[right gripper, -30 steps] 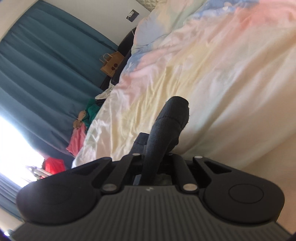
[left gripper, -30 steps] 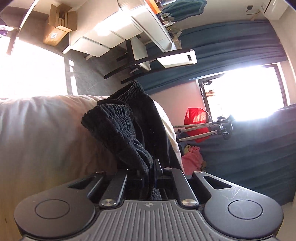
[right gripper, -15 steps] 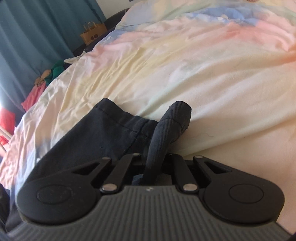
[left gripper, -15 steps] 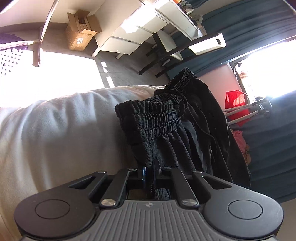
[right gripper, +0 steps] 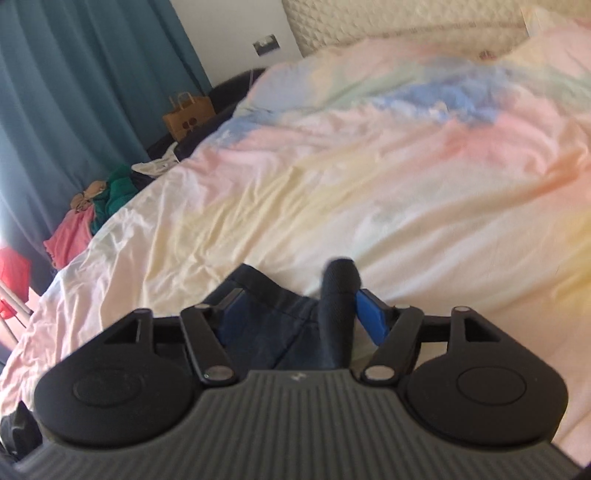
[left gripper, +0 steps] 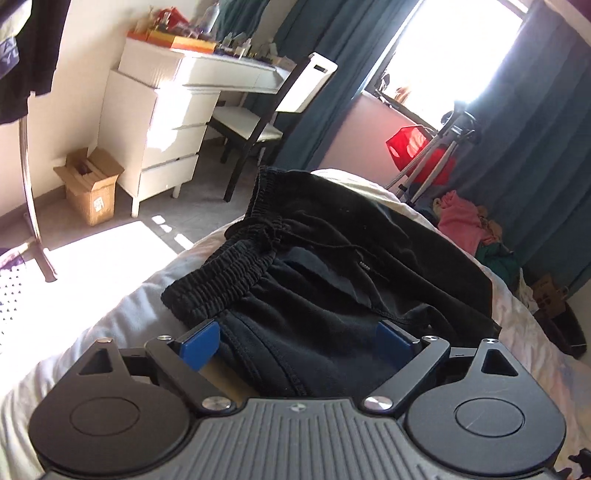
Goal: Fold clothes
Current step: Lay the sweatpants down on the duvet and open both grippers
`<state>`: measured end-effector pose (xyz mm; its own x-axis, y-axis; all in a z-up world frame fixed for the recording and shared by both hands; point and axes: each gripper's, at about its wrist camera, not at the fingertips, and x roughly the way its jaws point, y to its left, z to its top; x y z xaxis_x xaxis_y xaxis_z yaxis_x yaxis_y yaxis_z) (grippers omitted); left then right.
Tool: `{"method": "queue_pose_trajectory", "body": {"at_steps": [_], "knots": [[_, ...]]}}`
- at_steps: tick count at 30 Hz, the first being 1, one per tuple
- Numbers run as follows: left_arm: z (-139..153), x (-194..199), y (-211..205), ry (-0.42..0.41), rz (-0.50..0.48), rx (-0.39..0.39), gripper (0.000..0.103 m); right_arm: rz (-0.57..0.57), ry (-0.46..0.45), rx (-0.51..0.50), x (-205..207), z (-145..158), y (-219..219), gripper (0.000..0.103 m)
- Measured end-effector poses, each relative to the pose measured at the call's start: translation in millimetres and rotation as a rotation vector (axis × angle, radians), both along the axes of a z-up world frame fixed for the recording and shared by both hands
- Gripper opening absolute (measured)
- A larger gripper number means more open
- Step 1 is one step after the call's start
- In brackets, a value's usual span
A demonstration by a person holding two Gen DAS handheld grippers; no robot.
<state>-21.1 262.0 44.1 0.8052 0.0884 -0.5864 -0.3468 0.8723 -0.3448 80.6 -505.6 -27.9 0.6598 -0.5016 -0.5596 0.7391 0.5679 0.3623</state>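
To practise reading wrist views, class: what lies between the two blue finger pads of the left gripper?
In the left wrist view, the black shorts lie on the bed, their cloth between the left gripper pads; the opening jaws no longer press it.

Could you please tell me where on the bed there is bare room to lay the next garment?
The pastel duvet lies bare from the black shorts up to the pillows. The foot end is crowded by the shorts; clothes pile beside the curtain.

Open bedspread (right gripper: pixel 369 192) ahead of right claw (right gripper: pixel 295 306); black shorts (left gripper: pixel 332 273) heaped across left claw's (left gripper: pixel 299 339) path.
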Motion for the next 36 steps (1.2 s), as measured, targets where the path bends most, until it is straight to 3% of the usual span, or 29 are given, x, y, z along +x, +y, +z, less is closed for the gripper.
{"method": "queue_pose_trajectory", "body": {"at_steps": [3, 5, 13, 21, 26, 31, 36], "knots": [[17, 9, -41, -0.057, -0.052, 0.114, 0.103, 0.065, -0.062, -0.093, -8, 26, 22, 0.078], [22, 16, -67, -0.084, -0.093, 0.147, 0.103, 0.13, -0.1, -0.133, -15, 41, 36, 0.078], [1, 70, -188, -0.172, -0.27, 0.198, 0.103, 0.531, -0.174, -0.152, -34, 75, 119, 0.078], [-12, 124, -294, -0.256, -0.423, 0.255, 0.103, 0.881, -0.212, -0.199, -37, 76, 207, 0.078], [-34, 153, -334, -0.258, -0.458, 0.296, 0.103, 0.923, -0.221, -0.233, -28, 69, 222, 0.078], [-85, 170, -337, -0.176, -0.496, 0.335, 0.103, 0.927, -0.188, -0.224, -11, 54, 226, 0.078], [-112, 179, -325, -0.131, -0.533, 0.318, 0.103, 0.978, -0.176, -0.214, 2, 45, 238, 0.077]]}}
